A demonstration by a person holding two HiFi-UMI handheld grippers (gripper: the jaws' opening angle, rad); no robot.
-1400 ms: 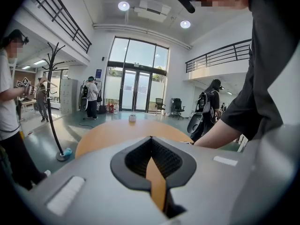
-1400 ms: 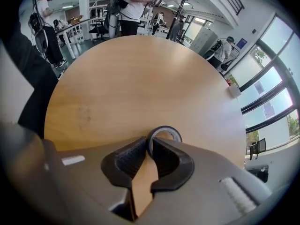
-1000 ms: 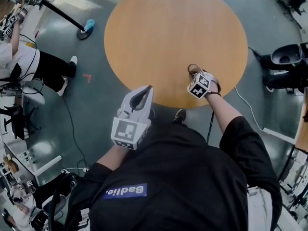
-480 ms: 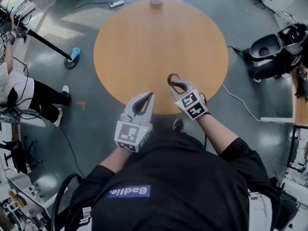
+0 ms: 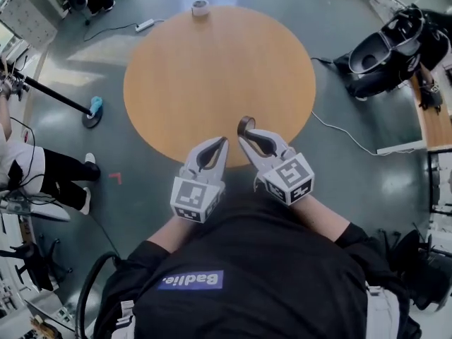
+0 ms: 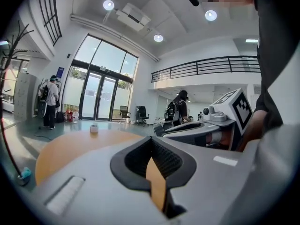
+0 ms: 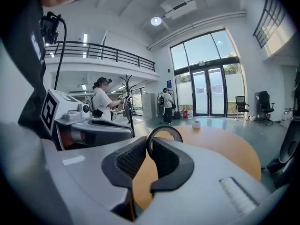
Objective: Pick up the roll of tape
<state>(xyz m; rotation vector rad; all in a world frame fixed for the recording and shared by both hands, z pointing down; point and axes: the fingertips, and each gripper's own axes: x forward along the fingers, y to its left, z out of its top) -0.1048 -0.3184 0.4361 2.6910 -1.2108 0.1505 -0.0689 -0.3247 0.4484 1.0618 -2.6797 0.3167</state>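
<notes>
1. Wood-topped round table (image 5: 212, 69) fills the middle of the head view. A person stands at its near edge with a gripper in each hand.
2. Right gripper (image 5: 246, 134) is clenched on the roll of tape (image 5: 243, 123), a thin dark-brown ring. It is pinched by its wall and stands upright above the jaw tips, over the table's near edge and apparently clear of the surface.
3. Left gripper (image 5: 221, 143) sits just beside it, jaws pressed together on nothing.
4. A small pale cylinder (image 5: 200, 7) (possibly another roll; too small to tell) rests at the table's far edge.
5. Risk, as a judgement: the pinch catches only a narrow strip of the ring. A quick swing or a slackened squeeze could let it pivot, slip out and roll off the table. The neighbouring left gripper could also knock it.
</notes>
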